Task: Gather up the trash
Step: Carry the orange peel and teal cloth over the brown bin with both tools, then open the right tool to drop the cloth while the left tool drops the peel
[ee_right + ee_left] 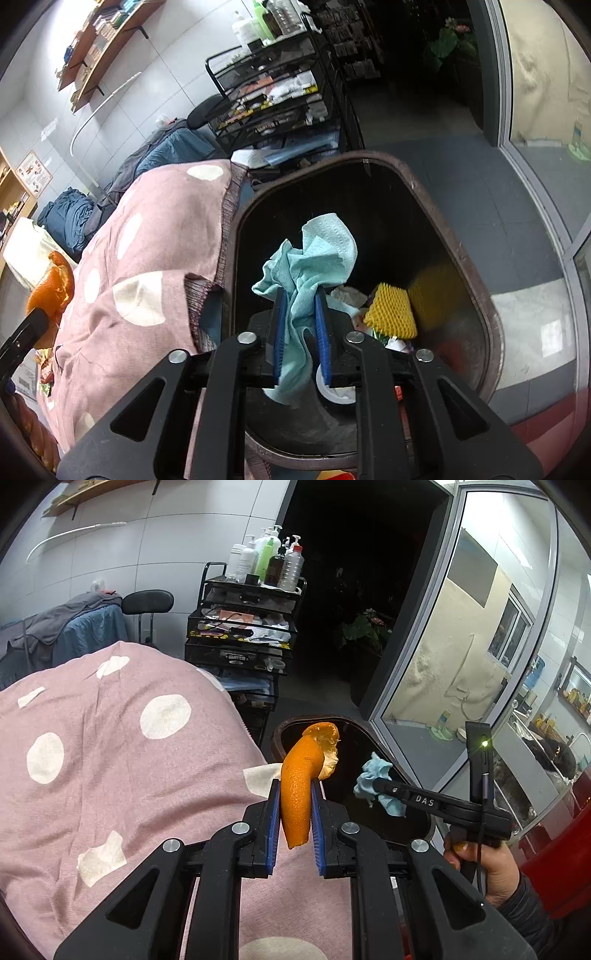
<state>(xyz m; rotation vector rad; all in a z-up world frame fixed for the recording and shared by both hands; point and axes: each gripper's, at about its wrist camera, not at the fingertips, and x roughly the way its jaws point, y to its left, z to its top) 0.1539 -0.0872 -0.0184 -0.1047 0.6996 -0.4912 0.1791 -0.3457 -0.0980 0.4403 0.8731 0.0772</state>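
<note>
My left gripper (295,786) is shut on a curled orange peel (299,775) and holds it over the near edge of a dark bin (276,738). The peel (55,284) also shows at the left edge of the right wrist view. My right gripper (300,291) hangs over the bin's mouth (461,251) with a crumpled light blue tissue (317,243) between its blue pads. The jaws stand slightly apart and the tissue lies loose between them. In the left wrist view that gripper (375,784) and the tissue (369,771) sit to the right of the peel.
The bin holds a yellow foam net (391,310) and other scraps. A pink cloth with pale dots (110,757) covers the surface left of the bin. A black wire cart with bottles (243,627) stands behind it. A glass door (443,664) is at the right.
</note>
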